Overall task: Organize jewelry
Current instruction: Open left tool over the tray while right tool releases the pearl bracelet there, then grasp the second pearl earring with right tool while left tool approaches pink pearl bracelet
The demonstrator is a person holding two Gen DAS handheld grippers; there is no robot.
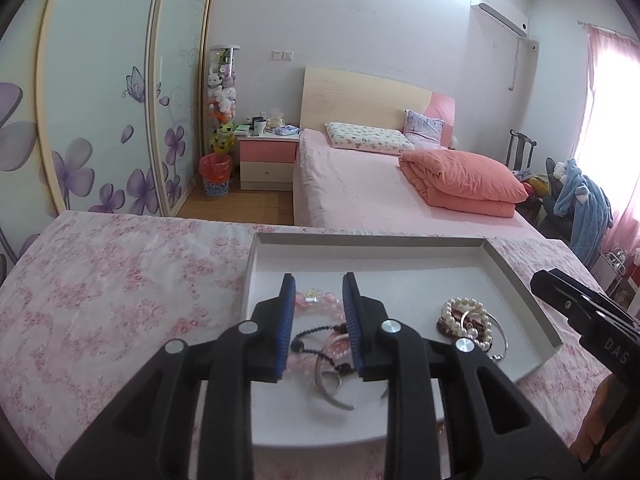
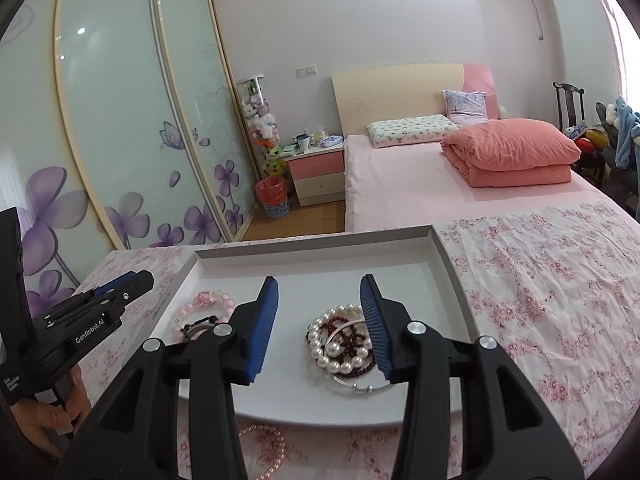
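A shallow white tray (image 1: 360,240) lies on a pink floral cloth. My left gripper (image 1: 318,284) hovers open over its left part. Below and between the blue pads lie a pink bead bracelet (image 1: 320,304), a dark cord bracelet (image 1: 312,334) and a silver bangle (image 1: 330,386), none of them pinched. My right gripper (image 2: 319,284) is open over the tray (image 2: 312,240). A pile of pearl and dark red bead bracelets (image 2: 340,344) rests just under its right pad, loose. The same pile (image 1: 468,320) shows in the left wrist view.
The floral cloth (image 2: 540,300) covers the surface around the tray. A pink bead strand (image 2: 260,436) lies on it near the front edge. A hand (image 2: 48,420) holds the left gripper (image 2: 132,280). Behind stand a bed, a nightstand and a wardrobe.
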